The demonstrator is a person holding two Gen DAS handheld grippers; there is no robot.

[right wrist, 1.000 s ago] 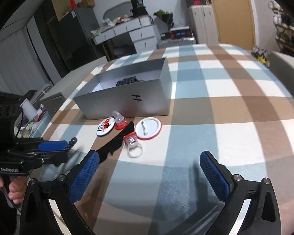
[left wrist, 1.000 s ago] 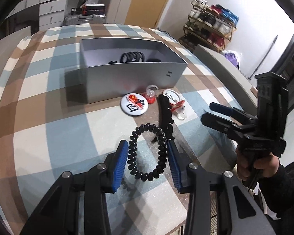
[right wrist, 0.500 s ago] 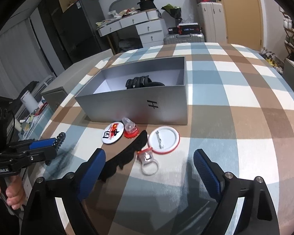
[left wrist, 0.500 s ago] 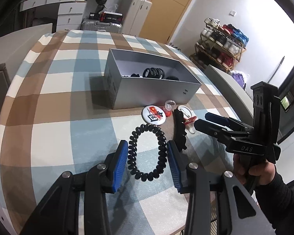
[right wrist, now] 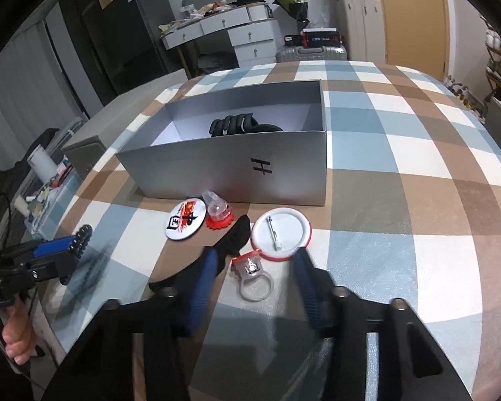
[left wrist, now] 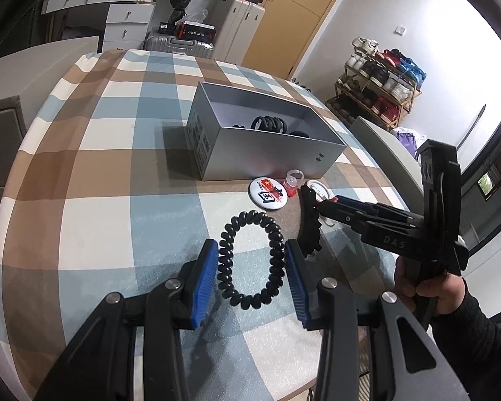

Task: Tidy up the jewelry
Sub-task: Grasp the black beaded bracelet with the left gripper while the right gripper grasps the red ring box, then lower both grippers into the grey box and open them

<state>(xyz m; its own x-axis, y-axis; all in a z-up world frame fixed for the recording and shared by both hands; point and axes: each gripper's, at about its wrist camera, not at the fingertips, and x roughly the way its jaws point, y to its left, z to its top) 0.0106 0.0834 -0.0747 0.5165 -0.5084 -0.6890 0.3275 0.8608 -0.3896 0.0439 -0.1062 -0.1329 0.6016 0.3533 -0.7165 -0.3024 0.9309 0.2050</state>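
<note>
- Two hand-held grippers hover over a checked tablecloth (left wrist: 93, 173) in brown, blue and white.
- Furthest left, the left gripper (left wrist: 250, 267) pinches a black spiral hair tie (left wrist: 250, 262) between its blue pads (left wrist: 202, 284); in the right wrist view the tie pokes out past the pad tips, above the cloth.
- Just right of it lies a black scalloped hair clip (right wrist: 232, 242), stretched from near to far, its far tip close to the badges.
- Beyond the clip sits a round printed badge (right wrist: 186, 223), face up, and beside that a small clear-and-red trinket (right wrist: 218, 214), both just in front of the box.
- Behind them stands an open grey box (right wrist: 237, 173); black coiled ties (right wrist: 237, 123) already rest inside it.
- Near the middle, the right gripper (right wrist: 254, 287) is spread apart around a clear plastic ring with a red top (right wrist: 252, 275); neither pad touches it.
- Right of the ring, touching its red top, a white badge (right wrist: 280, 234) lies face down with its pin showing.
</note>
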